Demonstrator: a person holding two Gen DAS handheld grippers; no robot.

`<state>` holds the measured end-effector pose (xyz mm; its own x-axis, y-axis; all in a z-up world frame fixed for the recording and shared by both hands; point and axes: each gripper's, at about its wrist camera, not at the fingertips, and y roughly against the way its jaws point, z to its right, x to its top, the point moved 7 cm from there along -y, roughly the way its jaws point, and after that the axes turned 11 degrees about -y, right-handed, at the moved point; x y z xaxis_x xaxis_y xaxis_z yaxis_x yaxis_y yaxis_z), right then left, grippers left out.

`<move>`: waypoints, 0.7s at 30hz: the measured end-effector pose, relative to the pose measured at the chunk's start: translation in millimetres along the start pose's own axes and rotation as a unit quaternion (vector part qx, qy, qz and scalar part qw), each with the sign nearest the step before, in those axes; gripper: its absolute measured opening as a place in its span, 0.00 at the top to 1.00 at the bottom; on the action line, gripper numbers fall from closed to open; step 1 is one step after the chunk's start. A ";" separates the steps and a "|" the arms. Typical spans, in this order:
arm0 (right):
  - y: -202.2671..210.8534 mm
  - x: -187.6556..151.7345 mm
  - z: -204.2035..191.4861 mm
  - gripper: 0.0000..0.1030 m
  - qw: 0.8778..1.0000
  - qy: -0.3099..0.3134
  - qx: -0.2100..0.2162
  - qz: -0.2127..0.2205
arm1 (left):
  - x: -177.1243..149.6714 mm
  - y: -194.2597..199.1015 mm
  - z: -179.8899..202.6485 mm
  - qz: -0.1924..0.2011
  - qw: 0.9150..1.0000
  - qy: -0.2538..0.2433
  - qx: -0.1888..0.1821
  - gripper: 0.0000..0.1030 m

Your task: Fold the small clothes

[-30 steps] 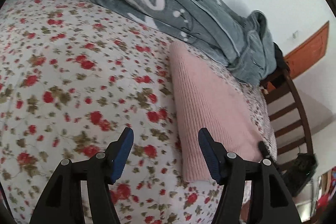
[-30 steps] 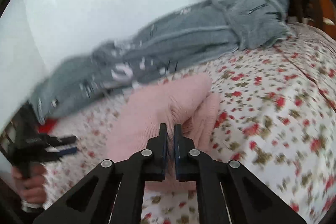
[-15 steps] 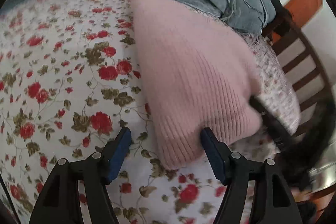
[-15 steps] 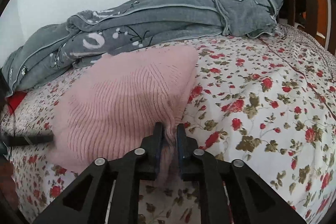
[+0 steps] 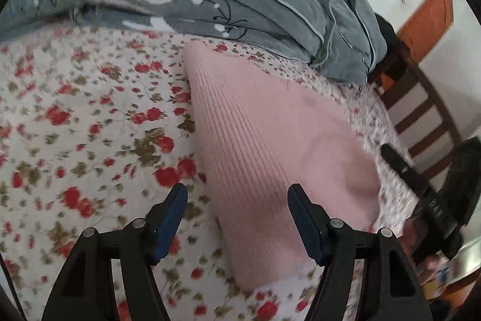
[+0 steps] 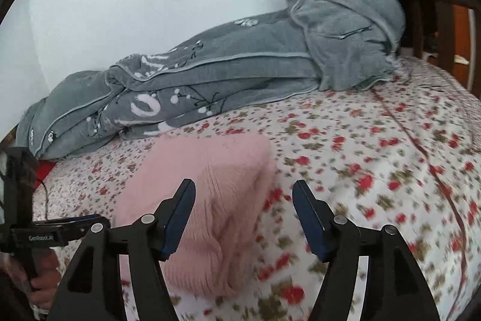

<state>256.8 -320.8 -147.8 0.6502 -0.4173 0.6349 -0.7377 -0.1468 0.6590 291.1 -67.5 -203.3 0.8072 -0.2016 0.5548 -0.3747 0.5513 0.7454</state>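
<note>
Right wrist: tongs [image 6: 243, 218] opening, pink knit [image 6: 207, 185] released

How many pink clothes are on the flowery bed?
1. The pink knitted garment lies folded on the flowery bedsheet, in front of the grey blanket heaped along the wall. Others could be hidden under that blanket or outside both views.

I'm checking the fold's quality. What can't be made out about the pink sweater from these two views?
- Left wrist view: the pink ribbed knit sweater's near end is blurred, so its edge alignment is unclear.
- Right wrist view: the sweater's near edge is blurred.
- Both views: its underside and inner layers are hidden against the floral bedsheet.
</note>
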 end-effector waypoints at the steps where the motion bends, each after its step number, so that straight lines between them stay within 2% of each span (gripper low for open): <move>1: -9.8 1.3 -1.7 0.36 1.000 -0.003 0.002 -0.013 | 1.6 -3.8 -0.3 0.000 1.000 0.007 -0.007 0.35; 3: -27.4 0.0 -2.3 0.36 0.999 -0.011 0.006 -0.036 | 12.5 -11.1 -7.6 0.007 0.999 0.027 -0.023 0.35; 7: -61.0 -10.5 2.2 0.36 0.997 -0.010 -0.009 -0.072 | 24.3 -34.2 -20.0 -0.005 0.999 0.042 -0.024 0.35; 11: -86.6 -23.2 12.8 0.28 0.993 -0.034 0.009 -0.113 | 22.6 -61.2 -29.8 -0.021 0.997 0.054 -0.053 0.32; 14: -97.0 -25.4 16.9 0.28 0.989 -0.059 0.020 -0.136 | 22.9 -71.9 -32.0 -0.016 0.996 0.061 -0.069 0.32; 17: -102.0 -24.8 13.2 0.26 0.988 -0.051 0.017 -0.145 | 24.9 -77.0 -28.3 -0.011 0.995 0.059 -0.078 0.35; 21: -109.2 -26.1 14.0 0.26 0.986 -0.059 0.033 -0.154 | 25.8 -82.5 -22.3 -0.007 0.994 0.076 -0.083 0.46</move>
<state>317.9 -306.5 -242.0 0.8220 -0.4443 0.3561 -0.5220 -0.3380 0.7831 353.0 -100.2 -258.7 0.8756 -0.0922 0.4741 -0.2938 0.6775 0.6744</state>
